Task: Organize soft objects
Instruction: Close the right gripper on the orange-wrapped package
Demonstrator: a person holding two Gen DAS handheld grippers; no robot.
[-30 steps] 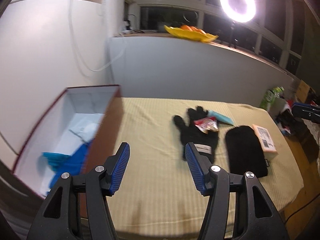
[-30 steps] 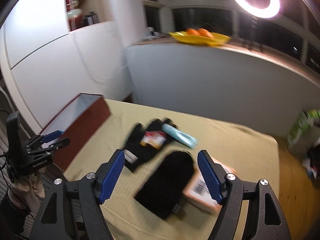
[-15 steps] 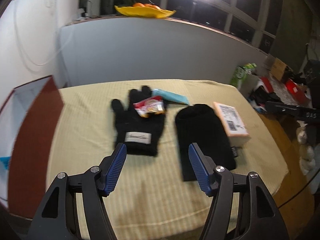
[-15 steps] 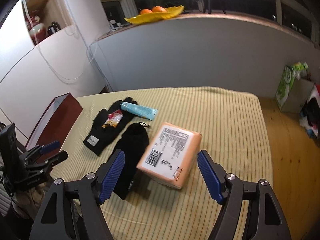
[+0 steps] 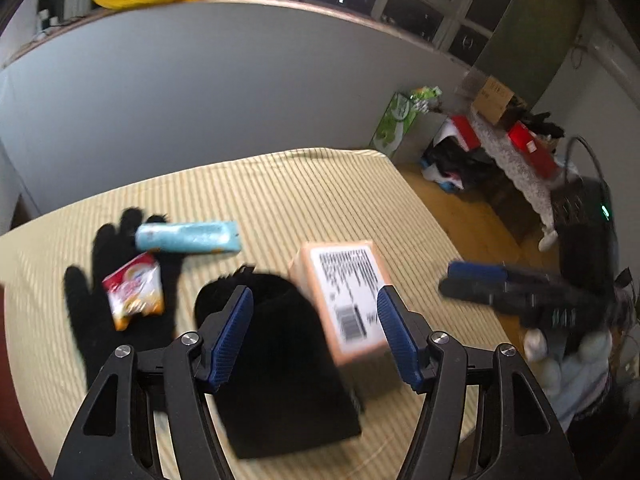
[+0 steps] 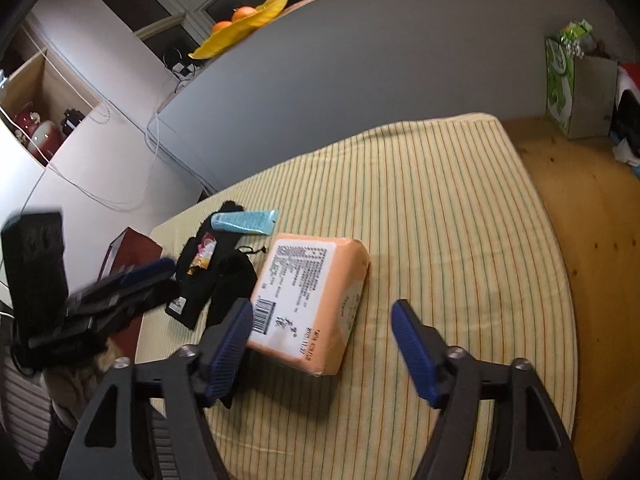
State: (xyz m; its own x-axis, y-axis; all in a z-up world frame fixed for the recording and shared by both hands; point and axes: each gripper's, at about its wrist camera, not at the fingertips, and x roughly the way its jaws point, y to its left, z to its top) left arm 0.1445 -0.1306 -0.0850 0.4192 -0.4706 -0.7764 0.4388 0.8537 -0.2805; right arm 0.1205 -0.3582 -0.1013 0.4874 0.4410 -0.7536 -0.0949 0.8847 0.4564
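two grippers are hanging above the bed, and neither is holding anything. the left gripper point(image 5: 314, 334) is standing with its blue pads wide apart, looking down over the black hat point(image 5: 280, 360) and the edge of the orange packet point(image 5: 344, 300). the right gripper point(image 6: 322, 350) is likewise spread wide, sitting low over the near end of that same packet point(image 6: 312, 300), with its left pad just at the packet's labelled corner.

moving outward, the hat is lying flat on the striped bedcover point(image 5: 320, 188), its right side touching or slightly tucked under the packet. beside the hat, to its left, the black glove point(image 5: 120, 320) is lying spread with a small snack sachet point(image 5: 134, 296) resting on its palm and a pale blue tube point(image 5: 188, 237) lying across its fingertips. in the right wrist view a dark red box point(image 6: 128, 252) is showing at the far left edge of the bed, partly hidden behind the other gripper.

judging by this, the step in hand is choosing and approaching a piece to pick up; nothing is being gripped yet. the right gripper is looking closest to the packet, so the next move is probably calling for lowering it and closing across the packet's narrow width, squeezing gently since it seems soft. the glove is going to need its sachet and tube cleared off first.
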